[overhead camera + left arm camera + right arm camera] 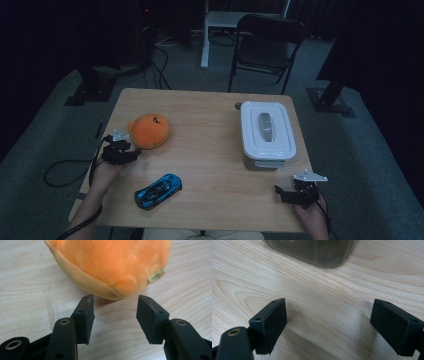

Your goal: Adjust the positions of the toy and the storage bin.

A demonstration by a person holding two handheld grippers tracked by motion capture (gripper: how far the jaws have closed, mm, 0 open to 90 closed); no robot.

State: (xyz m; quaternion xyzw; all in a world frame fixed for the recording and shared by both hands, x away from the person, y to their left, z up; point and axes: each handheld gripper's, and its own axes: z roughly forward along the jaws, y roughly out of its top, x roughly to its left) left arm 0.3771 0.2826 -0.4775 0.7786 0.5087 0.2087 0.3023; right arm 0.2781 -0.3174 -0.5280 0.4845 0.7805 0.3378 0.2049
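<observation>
Your left gripper (113,317) sits just short of the orange plush toy (112,265), jaws parted and empty; the toy's top is cut off. Your right gripper (329,325) gapes wide over bare table (324,302), the container (312,251) cropped.

Your left gripper (131,149) is all black: boxy body, a small grey three-cornered plate on top, black cable looping off behind it. Its pads (84,315) are matte black rectangular blocks with small screw holes in the faces, on black link arms with brass-ringed pivot holes. Your right gripper (281,192) matches: black body, grey plate on top, black cable, block pads (270,322), one brass-ringed pivot. Your forearms are bare, no sleeves.
</observation>
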